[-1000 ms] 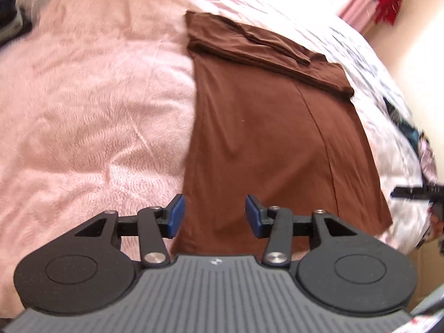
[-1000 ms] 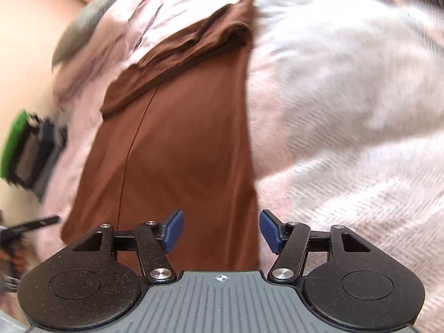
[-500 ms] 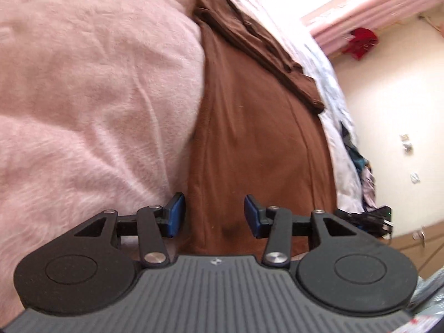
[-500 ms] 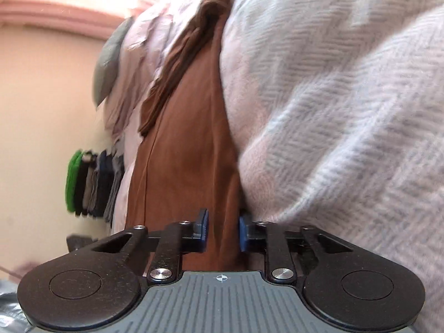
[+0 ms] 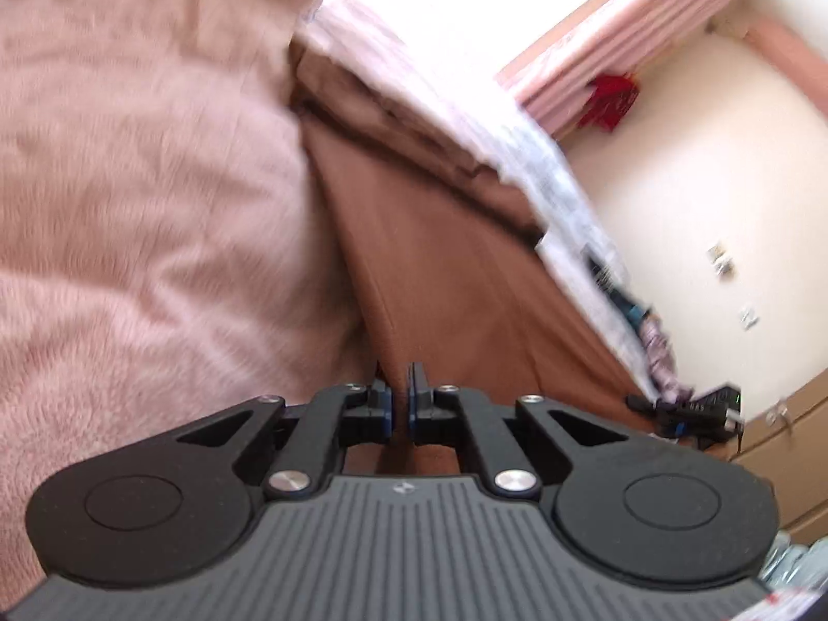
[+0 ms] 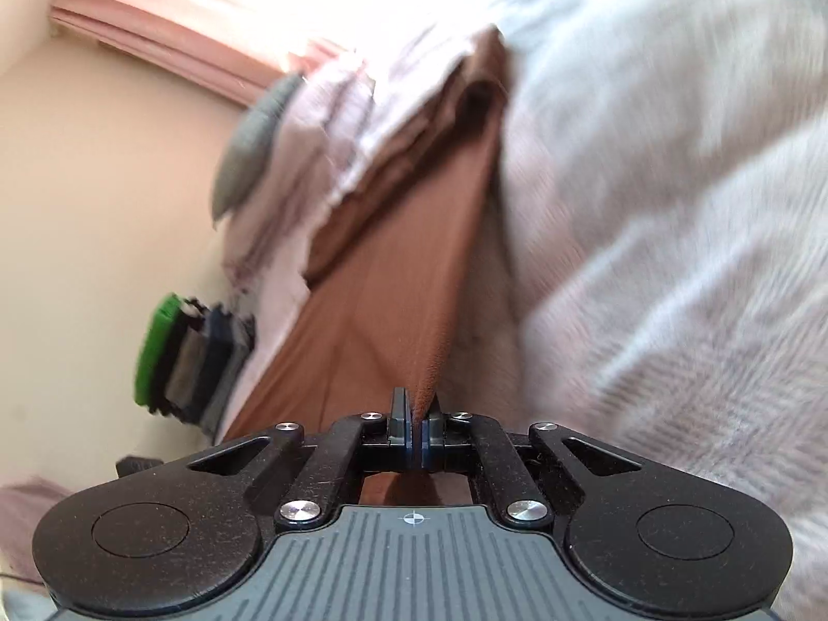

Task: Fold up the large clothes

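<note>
A brown garment [image 5: 445,269] lies lengthwise on the bed, with its far end folded over in layers. My left gripper [image 5: 399,403] is shut on the garment's near left hem corner, and the cloth rises taut from its blue pads. In the right wrist view the same brown garment [image 6: 403,279] stretches away from me. My right gripper [image 6: 414,432] is shut on its near right hem corner. Both views are blurred by motion.
A fluffy pink blanket [image 5: 145,217] covers the bed left of the garment; it looks pale grey-pink [image 6: 673,238] in the right wrist view. A stack of folded clothes [image 6: 191,341] sits by the cream wall. Pink curtains [image 5: 621,41] hang at the far end beside a red ornament [image 5: 610,98].
Both grippers dropped to the garment's near hem and shut on it, the right one first and the left one after. The hem corners now lift off the bed.
</note>
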### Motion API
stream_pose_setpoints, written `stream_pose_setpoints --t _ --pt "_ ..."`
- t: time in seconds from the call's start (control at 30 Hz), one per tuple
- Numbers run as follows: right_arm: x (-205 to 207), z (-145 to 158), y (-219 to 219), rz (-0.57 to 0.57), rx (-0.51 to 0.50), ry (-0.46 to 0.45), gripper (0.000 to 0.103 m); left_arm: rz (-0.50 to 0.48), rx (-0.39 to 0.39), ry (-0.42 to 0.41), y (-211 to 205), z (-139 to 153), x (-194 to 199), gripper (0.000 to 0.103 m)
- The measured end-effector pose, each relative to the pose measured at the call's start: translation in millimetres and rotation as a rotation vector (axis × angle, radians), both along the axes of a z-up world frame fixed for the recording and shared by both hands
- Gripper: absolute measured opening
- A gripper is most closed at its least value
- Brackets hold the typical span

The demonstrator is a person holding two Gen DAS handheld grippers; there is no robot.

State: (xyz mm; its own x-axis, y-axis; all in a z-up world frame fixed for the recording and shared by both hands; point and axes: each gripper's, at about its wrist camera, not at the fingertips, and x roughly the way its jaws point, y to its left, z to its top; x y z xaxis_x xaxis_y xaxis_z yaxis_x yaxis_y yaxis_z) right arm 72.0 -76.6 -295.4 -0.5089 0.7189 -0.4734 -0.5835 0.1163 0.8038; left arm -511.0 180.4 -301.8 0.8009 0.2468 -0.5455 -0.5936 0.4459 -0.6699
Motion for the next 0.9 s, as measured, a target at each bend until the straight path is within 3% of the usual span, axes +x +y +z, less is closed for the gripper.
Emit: stream_pose_setpoints --t 0.13,0.3,0.43,0.6,0.73,0.9 --pt "-5.6 32.4 -21.6 0.001 0.029 -0.015 0.000 0.000 0.084 -0.045 -21.9 29.6 -12.7 0.002" --pt "-30.4 51.4 -76.6 -0.001 0.038 -0.020 0.000 0.019 0.124 -0.086 -72.1 45.4 -47.8 0.002" --pt "-53.9 46.4 -138.7 -0.022 0.015 0.029 0.000 0.072 0.091 -0.109 -127.7 36.7 -81.1 0.002" --pt "-75.2 37.9 -199.8 -0.053 -0.041 0.094 0.000 0.146 -0.014 -0.116 -184.0 15.5 -110.5 0.002" --pt "-75.5 44.5 -192.2 -0.043 -0.045 0.107 0.000 0.168 -0.038 -0.167 -181.2 15.1 -110.9 0.002" --pt "-54.3 75.3 -132.2 -0.024 0.023 0.099 0.000 0.155 -0.009 -0.237 -122.7 39.8 -87.7 0.002"
